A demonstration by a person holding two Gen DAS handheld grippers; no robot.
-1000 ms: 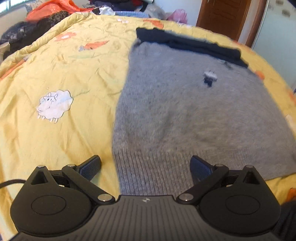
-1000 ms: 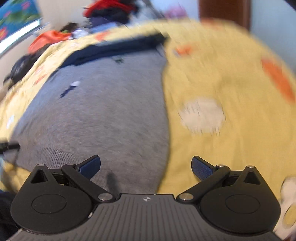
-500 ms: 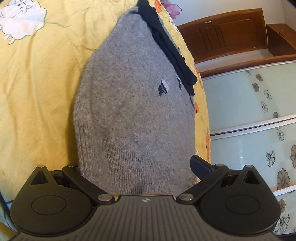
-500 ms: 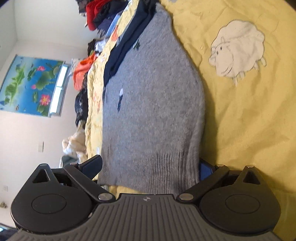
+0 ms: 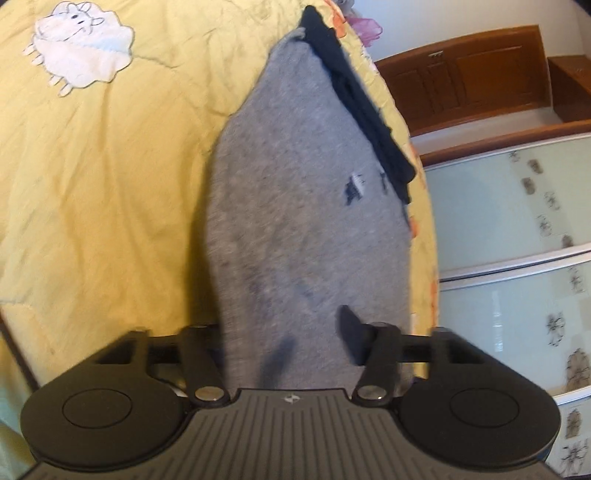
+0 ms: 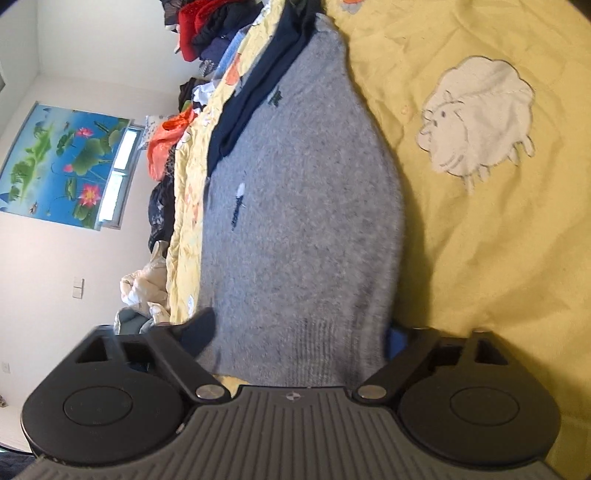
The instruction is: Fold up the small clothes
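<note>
A grey knit sweater (image 5: pixel 295 221) lies flat on a yellow quilt (image 5: pixel 110 184), with a dark navy garment (image 5: pixel 362 110) along its far end. My left gripper (image 5: pixel 284 339) is rolled on its side at the near hem. One finger (image 5: pixel 349 332) lies on top of the knit and the other is hidden under it; the jaws are closing with a gap left. In the right wrist view the sweater (image 6: pixel 303 203) fills the middle. My right gripper (image 6: pixel 299 336) straddles the ribbed hem the same way, jaws closing, with one blue pad (image 6: pixel 397 339) beneath the cloth.
White sheep patches (image 5: pixel 79 48) (image 6: pixel 476 118) mark the quilt (image 6: pixel 480 258). A wooden door (image 5: pixel 461 77) and flowered glass wardrobe panels (image 5: pixel 517 258) stand past the bed's edge. Piled clothes (image 6: pixel 207 29) crowd the far end, and a lotus picture (image 6: pixel 62 162) hangs on the wall.
Both grippers rolled onto their sides and came down to the sweater's near hem. Their jaws went from wide open to narrower, with the hem now between the fingers.
</note>
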